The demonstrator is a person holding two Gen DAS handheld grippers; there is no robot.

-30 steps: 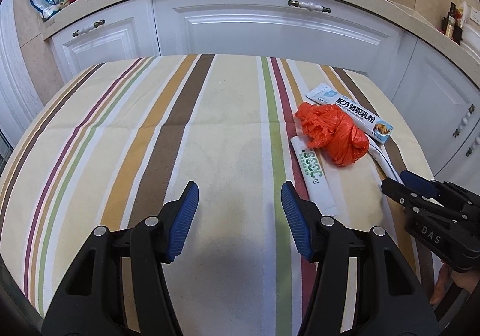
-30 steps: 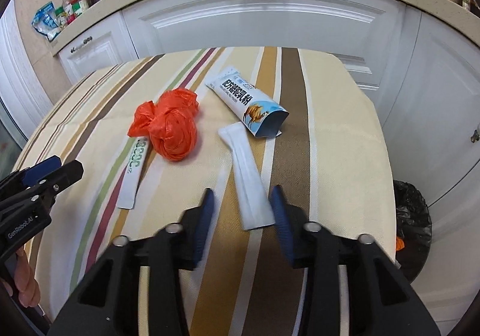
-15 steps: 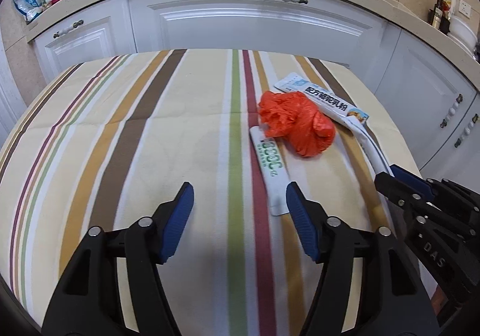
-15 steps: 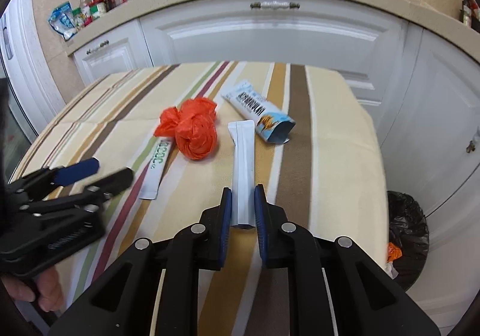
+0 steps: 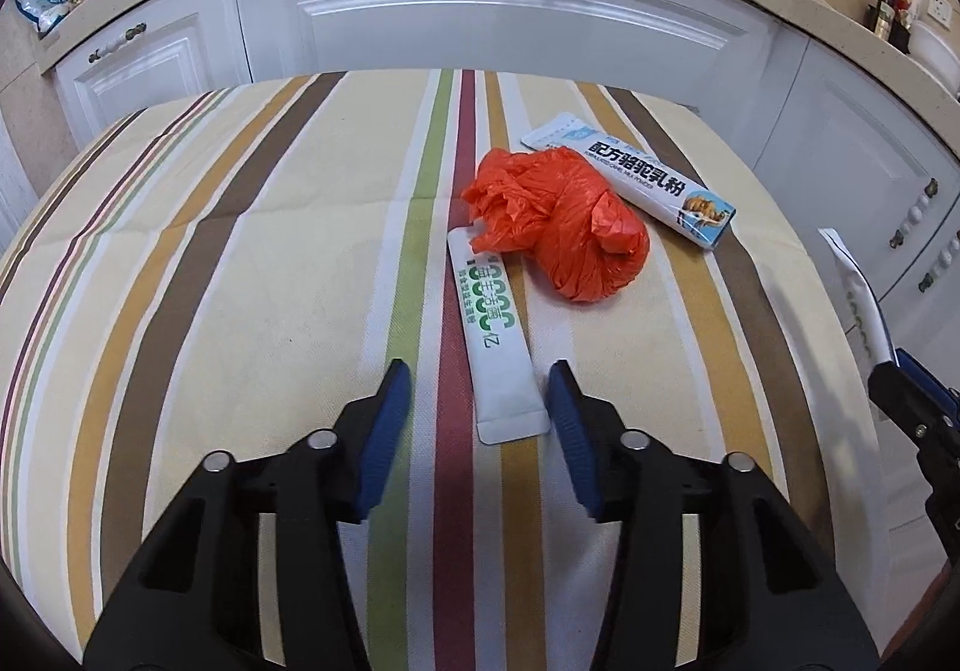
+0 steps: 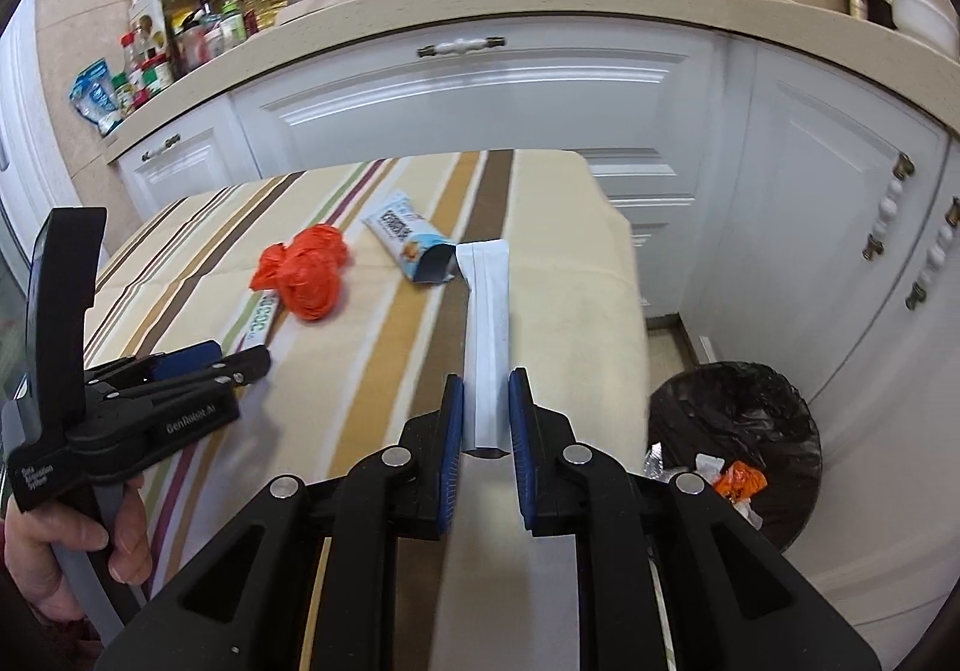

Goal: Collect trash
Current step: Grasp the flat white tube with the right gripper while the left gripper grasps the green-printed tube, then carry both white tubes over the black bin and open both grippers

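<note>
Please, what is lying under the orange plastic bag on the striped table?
The orange plastic bag overlaps the far end of the green-lettered sachet and an edge of the blue-white box. Whether it presses on them, and what else lies beneath, is covered.

A plain white sachet is pinched at its near end, lifted off the table, pointing away. On the cloth lie a crumpled orange plastic bag, a green-lettered white sachet touching its near-left side, and a blue-white milk-powder packet on its far-right side, open-ended.
</note>
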